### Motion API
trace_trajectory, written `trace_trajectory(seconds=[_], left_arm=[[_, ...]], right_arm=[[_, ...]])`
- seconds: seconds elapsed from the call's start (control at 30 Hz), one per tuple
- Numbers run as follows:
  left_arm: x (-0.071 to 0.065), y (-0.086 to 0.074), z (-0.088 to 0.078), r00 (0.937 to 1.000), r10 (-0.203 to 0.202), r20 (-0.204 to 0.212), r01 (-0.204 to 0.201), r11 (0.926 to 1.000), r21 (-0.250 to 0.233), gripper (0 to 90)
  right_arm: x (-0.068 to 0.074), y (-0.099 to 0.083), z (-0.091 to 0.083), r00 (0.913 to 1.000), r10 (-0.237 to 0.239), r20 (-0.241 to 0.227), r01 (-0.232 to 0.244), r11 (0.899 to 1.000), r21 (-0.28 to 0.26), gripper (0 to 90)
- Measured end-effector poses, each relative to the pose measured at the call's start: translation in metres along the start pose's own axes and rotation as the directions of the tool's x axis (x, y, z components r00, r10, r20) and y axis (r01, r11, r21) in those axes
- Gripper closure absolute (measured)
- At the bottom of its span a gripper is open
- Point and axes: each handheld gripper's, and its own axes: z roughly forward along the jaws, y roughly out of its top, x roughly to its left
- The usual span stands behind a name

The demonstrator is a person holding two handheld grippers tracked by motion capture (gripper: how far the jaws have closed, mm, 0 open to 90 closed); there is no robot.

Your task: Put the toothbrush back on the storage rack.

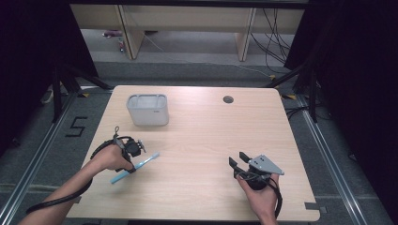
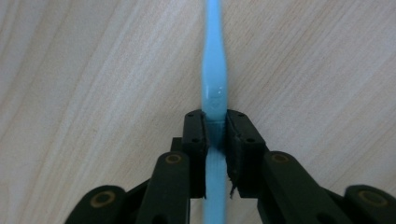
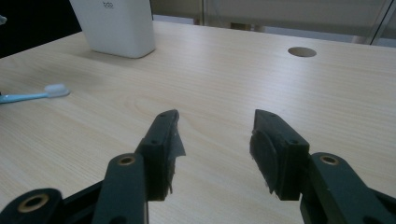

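While the left gripper [image 1: 134,151] sits over the blue toothbrush [image 1: 141,166] lying flat on the worktop [image 1: 206,136] in the high view, the white holder [image 1: 148,109] stands well apart. Left gripper view: fingers [image 2: 195,135] pinch the handle; thin plastic may twist or slip. Right gripper view: right gripper [image 3: 215,140] fingers spread, idle.

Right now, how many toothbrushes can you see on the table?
1. The blue toothbrush lies on the table's left side, pinched at its handle by the left gripper. None shows inside the white container, but its inside is partly hidden.
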Motion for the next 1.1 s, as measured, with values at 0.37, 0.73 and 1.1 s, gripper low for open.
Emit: trace_trajectory(seconds=[0.37,0.73,1.1], left_arm=[[-0.006,-0.004,-0.010,0.9997,0.017,-0.020,-0.019,0.9968,-0.078,78.3],[-0.009,-0.018,-0.022,0.9998,-0.008,-0.020,0.004,0.9796,-0.201,78.3],[-0.005,-0.029,-0.026,0.9982,-0.050,-0.032,0.040,0.9625,-0.268,78.3]], right_arm=[[0.001,-0.002,0.002,0.9998,0.021,-0.003,-0.021,1.000,-0.009,51.5],[0.002,-0.003,0.001,0.9989,0.047,0.003,-0.047,0.999,-0.001,51.5],[0.001,-0.002,0.000,0.9994,0.034,0.006,-0.034,0.999,0.019,51.5]])
